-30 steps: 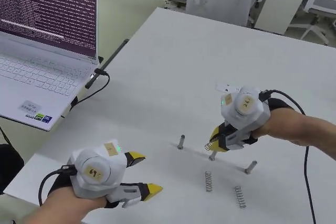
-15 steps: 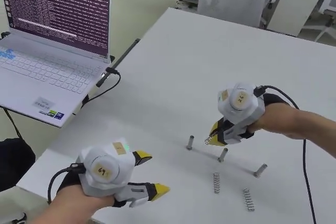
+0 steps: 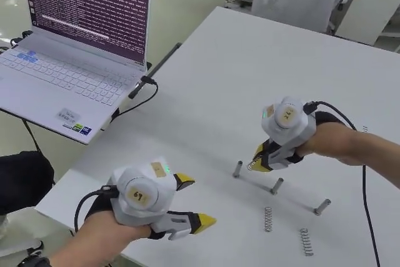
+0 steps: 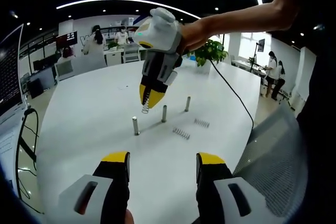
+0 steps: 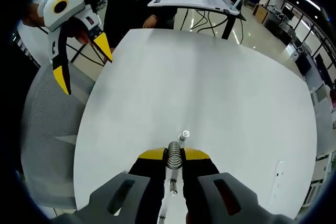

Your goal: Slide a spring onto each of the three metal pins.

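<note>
Head view: right gripper (image 3: 258, 165) tilts down, pinching a spring (image 3: 250, 166).

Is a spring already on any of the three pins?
No: the left pin, middle pin and right pin are bare, and the right gripper holds a spring.

White left tongs (image 3: 199, 202), right tongs (image 3: 257, 161), yellow-tipped jaws, black cables (image 3: 364, 186), seemingly numbered stickers (image 3: 139, 196)

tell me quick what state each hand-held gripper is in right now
left hand-held gripper: open, holding nothing
right hand-held gripper: closed on a spring
</note>
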Demonstrator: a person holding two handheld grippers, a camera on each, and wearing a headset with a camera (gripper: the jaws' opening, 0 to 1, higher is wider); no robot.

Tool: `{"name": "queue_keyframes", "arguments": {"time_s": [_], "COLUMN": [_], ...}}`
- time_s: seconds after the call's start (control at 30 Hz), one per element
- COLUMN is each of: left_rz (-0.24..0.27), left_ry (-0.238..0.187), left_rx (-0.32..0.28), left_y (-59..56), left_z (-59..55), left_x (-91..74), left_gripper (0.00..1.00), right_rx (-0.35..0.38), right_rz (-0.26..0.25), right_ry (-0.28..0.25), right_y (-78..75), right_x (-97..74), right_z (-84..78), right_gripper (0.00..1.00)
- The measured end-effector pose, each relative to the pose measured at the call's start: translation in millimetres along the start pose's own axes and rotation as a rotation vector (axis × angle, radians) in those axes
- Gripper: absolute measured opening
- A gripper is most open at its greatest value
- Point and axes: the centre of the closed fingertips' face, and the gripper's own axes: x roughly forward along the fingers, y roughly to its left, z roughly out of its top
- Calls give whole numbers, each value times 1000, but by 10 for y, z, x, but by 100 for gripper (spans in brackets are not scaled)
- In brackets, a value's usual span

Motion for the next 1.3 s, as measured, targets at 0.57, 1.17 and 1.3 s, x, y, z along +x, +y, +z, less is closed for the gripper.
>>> {"name": "queue_keyframes", "arguments": {"time_s": [0.57, 1.17, 1.3], "left_rz": [14, 24, 25], "left_ry": [6, 6, 7], "left_rx": [-29, -39, -41], "left_y": [31, 59, 60], "left_z": [-77, -90, -94], "left_x": [-40, -68, -70], "left_gripper": [49, 50, 50], "right_rx": [-13, -67, -75], "right_rz": [-8, 14, 19], "right_ry": [23, 63, 70], "right_y": [-179, -154, -149], "right_x": [143, 251, 274], "right_z": [64, 85, 86], "right_gripper": [9, 9, 9]}}
